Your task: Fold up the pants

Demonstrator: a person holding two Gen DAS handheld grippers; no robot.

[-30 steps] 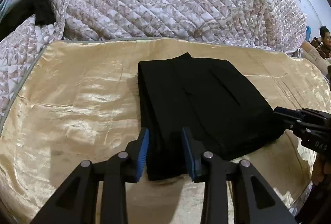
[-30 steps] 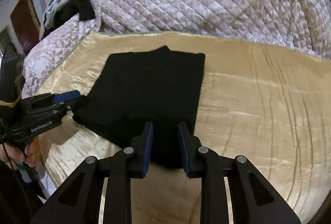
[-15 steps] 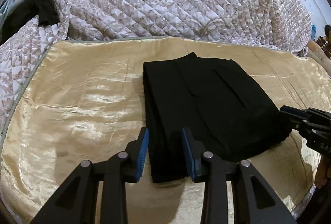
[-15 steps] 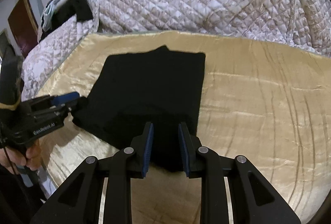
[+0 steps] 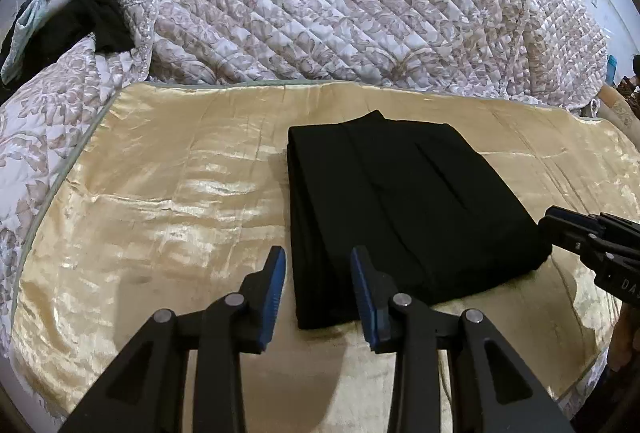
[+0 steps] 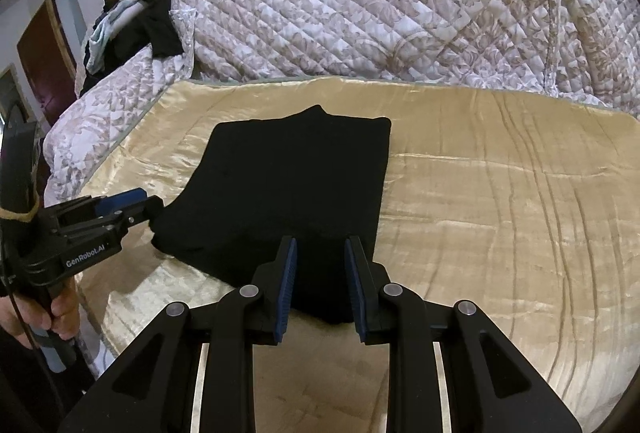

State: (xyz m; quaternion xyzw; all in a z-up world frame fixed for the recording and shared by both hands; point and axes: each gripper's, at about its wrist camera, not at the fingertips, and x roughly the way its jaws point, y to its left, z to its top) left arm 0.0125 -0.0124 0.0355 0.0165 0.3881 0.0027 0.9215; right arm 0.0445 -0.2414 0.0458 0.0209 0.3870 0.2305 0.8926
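The black pants [image 5: 392, 221] lay folded into a compact rectangle near the front edge of the gold satin cover [image 5: 160, 193]. Both the left gripper [image 5: 318, 293] and right gripper [image 6: 320, 281] hovered part-open, apparently clear of the cloth, though contact was hard to judge

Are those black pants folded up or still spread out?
Folded: the black pants lie as a compact stacked rectangle on the gold sheet.
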